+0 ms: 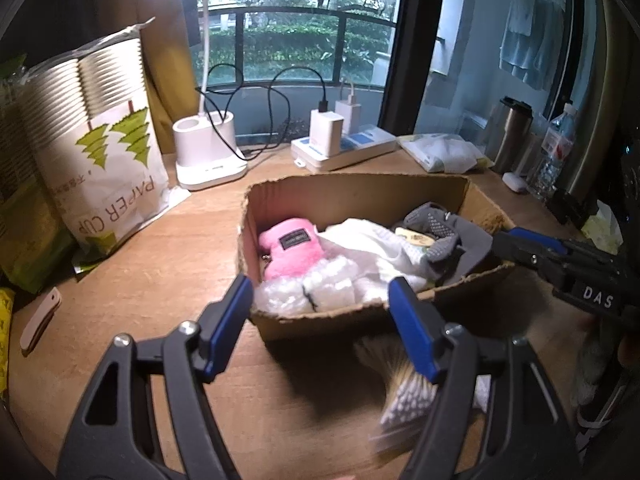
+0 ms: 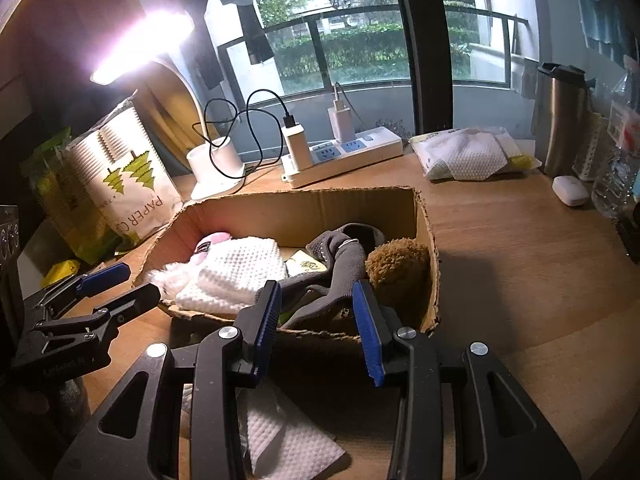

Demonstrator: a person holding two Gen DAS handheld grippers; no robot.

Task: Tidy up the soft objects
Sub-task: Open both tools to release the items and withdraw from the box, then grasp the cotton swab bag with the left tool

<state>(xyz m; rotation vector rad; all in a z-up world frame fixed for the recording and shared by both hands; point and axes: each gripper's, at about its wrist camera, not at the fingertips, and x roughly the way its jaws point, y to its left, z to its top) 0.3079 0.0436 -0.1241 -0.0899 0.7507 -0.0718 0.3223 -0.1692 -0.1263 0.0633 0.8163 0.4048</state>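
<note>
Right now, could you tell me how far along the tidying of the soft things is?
Mostly done: the box holds a pink mitten, white cloth, grey gloves and a brown plush. Nothing is in hand: the left gripper and right gripper are open and empty. Left: a white cloth on the desk before the box.

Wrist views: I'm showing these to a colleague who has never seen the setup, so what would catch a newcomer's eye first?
Probably the torn cardboard box mid-desk, stuffed with soft things: a pink plush item at its left end, white knitted fabric in the middle, and a brown fuzzy toy at its right end. Next, the glaring desk lamp at upper left. Both grippers, left gripper and right gripper, stand open and empty before the box.
</note>
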